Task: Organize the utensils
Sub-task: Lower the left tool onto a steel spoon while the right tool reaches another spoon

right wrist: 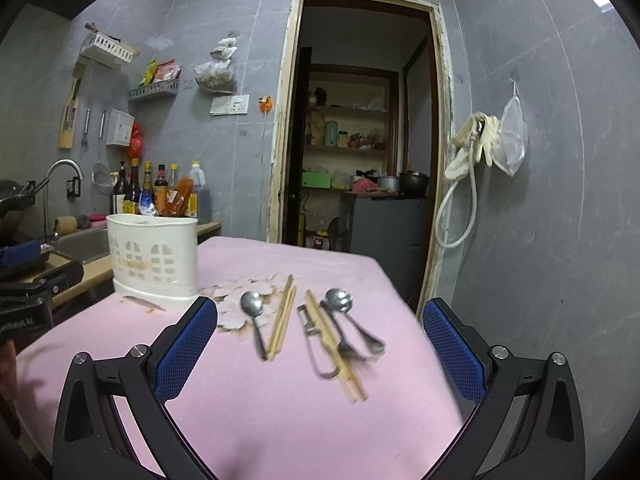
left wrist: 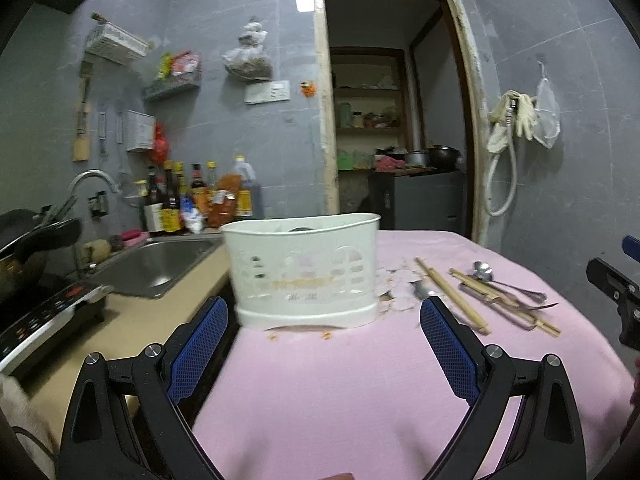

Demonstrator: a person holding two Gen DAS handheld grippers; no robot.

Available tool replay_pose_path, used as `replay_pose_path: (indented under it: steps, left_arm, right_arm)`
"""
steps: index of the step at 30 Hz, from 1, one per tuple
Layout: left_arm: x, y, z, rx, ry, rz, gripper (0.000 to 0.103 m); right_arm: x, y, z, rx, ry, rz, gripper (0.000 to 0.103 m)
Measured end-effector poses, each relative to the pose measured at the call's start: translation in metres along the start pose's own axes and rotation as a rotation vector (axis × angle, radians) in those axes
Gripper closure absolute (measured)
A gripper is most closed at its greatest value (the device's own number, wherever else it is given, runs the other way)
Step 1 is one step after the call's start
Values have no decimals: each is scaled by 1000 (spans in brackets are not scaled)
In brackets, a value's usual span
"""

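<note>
Both tools are spread wide and carry nothing. Left tool (left wrist: 322,320) hangs low over the pink-covered tabletop (left wrist: 360,380), its blue pads on either side of the white utensil holder (left wrist: 304,272), near it but not touching. Right tool (right wrist: 320,332) hovers over the same cloth with its fingers well apart, facing the loose cutlery.

The holder stands upright at the tabletop's left edge, just beside the sink (left wrist: 156,264). Something dark shows just inside its rim in the left view, too blurred to name, so it is hard to say whether anything has been sorted yet.

Everything else lies flat on the cloth to the right of the holder. Nearest it is a lone spoon (right wrist: 253,312), with a pair of chopsticks (right wrist: 283,320) just beside it. Further right sits a small heap: a peeler (right wrist: 314,344), a second pair of chopsticks (right wrist: 334,348) laid across it, another spoon (right wrist: 340,300) and what looks like a fork (right wrist: 344,344), all touching or overlapping.

Judged from this, the job is at or near its start: at least six pieces are still on the tabletop and neither tool has picked one up. The lone spoon and the first chopsticks look easiest to lift, lying clear of the others; the heap will likely need picking apart piece by piece, and the thin chopsticks could roll or slip when pinched.
</note>
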State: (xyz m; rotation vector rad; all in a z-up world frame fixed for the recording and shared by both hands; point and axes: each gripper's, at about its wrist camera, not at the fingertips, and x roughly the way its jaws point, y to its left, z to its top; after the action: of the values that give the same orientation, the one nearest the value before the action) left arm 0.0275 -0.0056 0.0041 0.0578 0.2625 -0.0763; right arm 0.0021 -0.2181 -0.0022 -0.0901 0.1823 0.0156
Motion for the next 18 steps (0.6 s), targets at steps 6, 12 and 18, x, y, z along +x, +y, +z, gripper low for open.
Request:
replay_pose_path:
  steps: [6,12,18]
  left_arm:
    - [31,-12,23,-36,91,-133,8]
    - [67,-37,41,-22,175,-212,9]
    - [101,-55,47,29,243,-249,9]
  right_arm:
    - [26,-40,22,18,45,52,0]
    - [74,-66,33,-28,154,97,0]
    - [125,-85,33,-41,269,175,0]
